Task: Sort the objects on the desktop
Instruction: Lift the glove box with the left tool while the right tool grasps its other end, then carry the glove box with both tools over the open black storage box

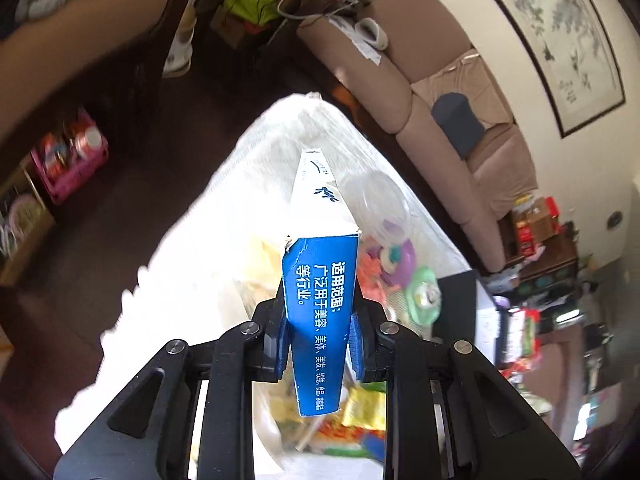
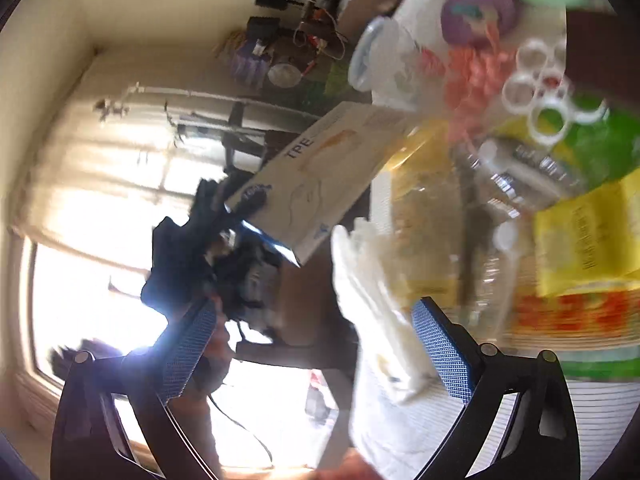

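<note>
The left gripper pinches a narrow blue and white box between its blue pads, gripping the flat sides near the printed blue end. In the left wrist view the box's long axis runs straight up the frame, away from the tongs, with its white far end over a white mesh bag spread across the middle of the picture. The box is off the table, carried only by this hand, so the left hand is the one that has it.

Just right of the box lie a clear plastic cup, a purple round toy and a green round toy; low in the frame, under the tongs, sit yellow packets. These crowd the right side, so I judge a set-down there would knock into them, while the left side of the bag looks freer.

In the right wrist view the right gripper stands spread, with a crumpled white glove lying against its right-hand pad; the view is blurred and I cannot tell if the pad presses it. The same box shows at centre, tilted up to the right, held by the left gripper, well beyond the right tongs. Further right are a clear bottle, white rings and a yellow packet.

Far off, a beige sofa fills the upper right of the left view.
</note>
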A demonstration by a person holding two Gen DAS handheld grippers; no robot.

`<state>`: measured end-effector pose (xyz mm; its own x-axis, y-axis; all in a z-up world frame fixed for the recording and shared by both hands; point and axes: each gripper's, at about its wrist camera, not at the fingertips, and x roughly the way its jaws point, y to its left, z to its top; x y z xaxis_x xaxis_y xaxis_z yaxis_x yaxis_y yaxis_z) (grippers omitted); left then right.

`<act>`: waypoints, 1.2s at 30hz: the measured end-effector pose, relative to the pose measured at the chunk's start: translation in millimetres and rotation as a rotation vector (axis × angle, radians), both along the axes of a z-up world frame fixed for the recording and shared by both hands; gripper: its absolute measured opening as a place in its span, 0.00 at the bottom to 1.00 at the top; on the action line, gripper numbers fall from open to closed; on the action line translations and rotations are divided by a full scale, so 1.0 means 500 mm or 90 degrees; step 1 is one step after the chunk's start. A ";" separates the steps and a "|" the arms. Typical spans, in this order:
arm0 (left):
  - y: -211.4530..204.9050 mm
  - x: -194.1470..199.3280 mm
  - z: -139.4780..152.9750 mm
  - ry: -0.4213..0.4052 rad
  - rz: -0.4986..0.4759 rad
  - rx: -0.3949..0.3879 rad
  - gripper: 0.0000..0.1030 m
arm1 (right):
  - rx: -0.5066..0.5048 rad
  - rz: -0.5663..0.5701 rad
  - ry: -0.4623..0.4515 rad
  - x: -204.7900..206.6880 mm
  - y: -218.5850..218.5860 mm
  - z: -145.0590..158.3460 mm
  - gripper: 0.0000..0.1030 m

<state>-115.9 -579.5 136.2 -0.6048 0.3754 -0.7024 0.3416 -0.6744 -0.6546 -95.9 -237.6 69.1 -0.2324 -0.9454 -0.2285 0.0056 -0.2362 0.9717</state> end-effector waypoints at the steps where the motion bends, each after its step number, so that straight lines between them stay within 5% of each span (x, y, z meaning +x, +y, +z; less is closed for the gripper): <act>1: -0.001 0.007 -0.008 0.002 0.002 0.011 0.21 | -0.028 -0.012 -0.037 -0.017 -0.032 -0.023 0.85; 8: -0.034 0.049 -0.051 0.012 0.036 0.047 0.21 | -0.095 -0.025 -0.141 -0.090 -0.186 -0.106 0.47; 13: -0.070 0.119 -0.043 0.067 0.063 0.104 0.22 | -0.029 0.049 -0.045 -0.095 -0.225 -0.035 0.46; 20: -0.010 0.274 0.099 0.181 0.029 0.090 0.22 | -0.057 0.129 0.076 0.009 -0.201 0.114 0.44; 26: 0.190 0.293 0.229 0.229 -0.080 0.074 0.22 | -0.105 0.090 0.137 0.074 -0.017 0.236 0.44; 30: 0.381 0.218 0.269 0.218 -0.172 0.087 0.22 | -0.096 -0.003 0.158 0.094 0.192 0.279 0.44; 36: 0.682 0.079 0.258 0.157 -0.279 0.126 0.22 | -0.083 -0.147 0.122 0.069 0.505 0.240 0.44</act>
<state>-76.5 -238.4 265.2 -0.5004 0.7404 -0.4488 -0.1240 -0.5743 -0.8092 -61.3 14.9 188.9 -0.4707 -0.8813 -0.0411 0.1515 -0.1266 0.9803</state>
